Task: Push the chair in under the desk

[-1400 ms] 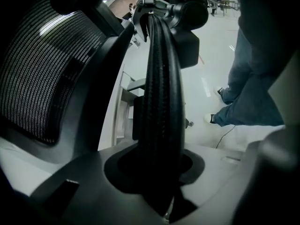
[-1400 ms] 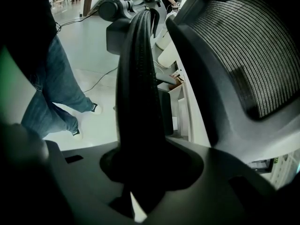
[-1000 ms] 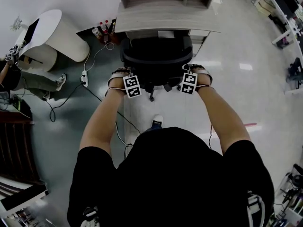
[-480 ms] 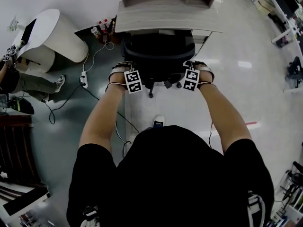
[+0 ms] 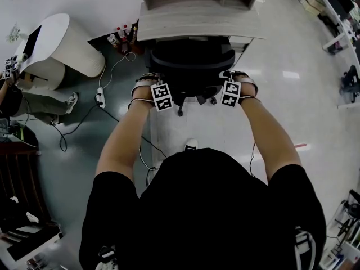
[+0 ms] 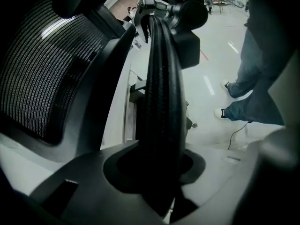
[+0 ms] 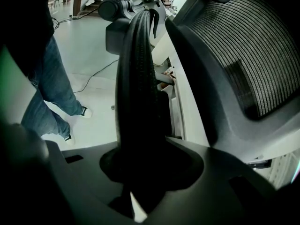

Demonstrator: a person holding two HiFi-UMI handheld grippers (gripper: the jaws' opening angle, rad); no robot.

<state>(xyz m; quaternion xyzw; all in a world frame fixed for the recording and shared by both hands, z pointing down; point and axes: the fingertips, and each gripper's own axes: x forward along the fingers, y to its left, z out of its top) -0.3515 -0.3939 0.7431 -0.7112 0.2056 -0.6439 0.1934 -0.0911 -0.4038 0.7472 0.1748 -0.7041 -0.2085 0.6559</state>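
A black office chair (image 5: 191, 66) with a mesh backrest (image 6: 47, 74) stands at the pale wooden desk (image 5: 197, 21), its front partly under the desktop. My left gripper (image 5: 152, 86) is shut on the chair's left armrest (image 6: 161, 102), which runs straight away between the jaws. My right gripper (image 5: 232, 83) grips the right armrest (image 7: 138, 88) the same way, with the mesh backrest (image 7: 239, 50) just inside it. In the gripper views the left gripper (image 6: 159, 172) and the right gripper (image 7: 145, 172) each show their jaws closed round the dark pad.
A white power strip (image 5: 100, 97) with cables lies on the floor left of the chair. Bottles (image 5: 121, 38) stand by the desk's left leg. A white rounded table (image 5: 62, 41) and a seated person in jeans (image 5: 34, 100) are further left. More desks (image 5: 337, 10) are far right.
Both grippers and the chair have moved forward toward the desk, and the chair sits further under the desktop. The grips on the armrests are unchanged.
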